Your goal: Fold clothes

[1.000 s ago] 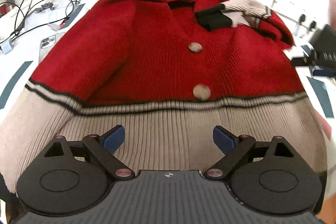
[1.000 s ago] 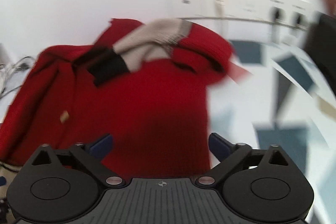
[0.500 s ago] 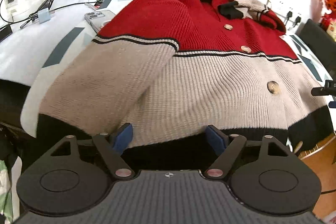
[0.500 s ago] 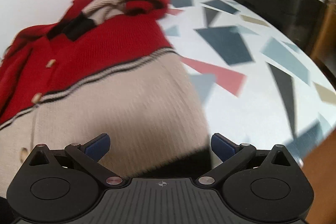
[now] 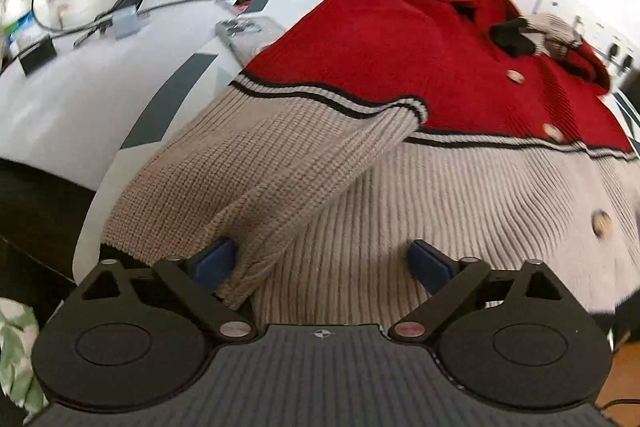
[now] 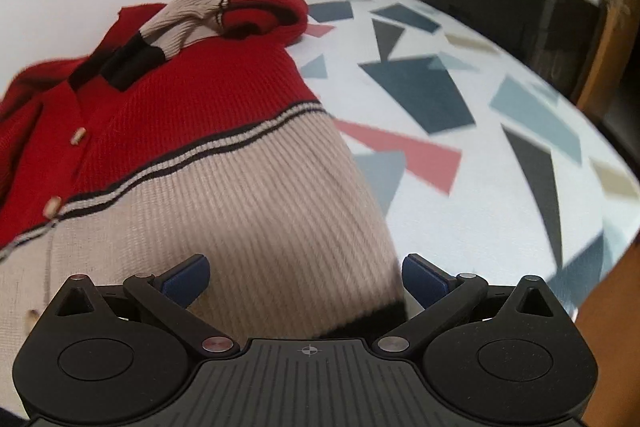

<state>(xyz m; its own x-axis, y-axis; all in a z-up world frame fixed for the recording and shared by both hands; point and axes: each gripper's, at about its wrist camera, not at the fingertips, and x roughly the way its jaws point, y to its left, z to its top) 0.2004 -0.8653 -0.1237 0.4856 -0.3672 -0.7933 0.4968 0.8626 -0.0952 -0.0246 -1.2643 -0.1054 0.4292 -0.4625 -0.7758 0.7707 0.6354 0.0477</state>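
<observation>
Left gripper [image 5: 326,265] gaping wide at cardigan [image 5: 400,131] hem | right gripper [image 6: 306,277] gaping wide too | you're lining up: pinch both hem corners evenly before lifting.

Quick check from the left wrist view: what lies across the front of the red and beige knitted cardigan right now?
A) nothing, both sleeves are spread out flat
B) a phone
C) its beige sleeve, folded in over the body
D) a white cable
C: the beige ribbed sleeve lies diagonally over the red and beige knitted cardigan, its cuff end beside the open left gripper.
</observation>
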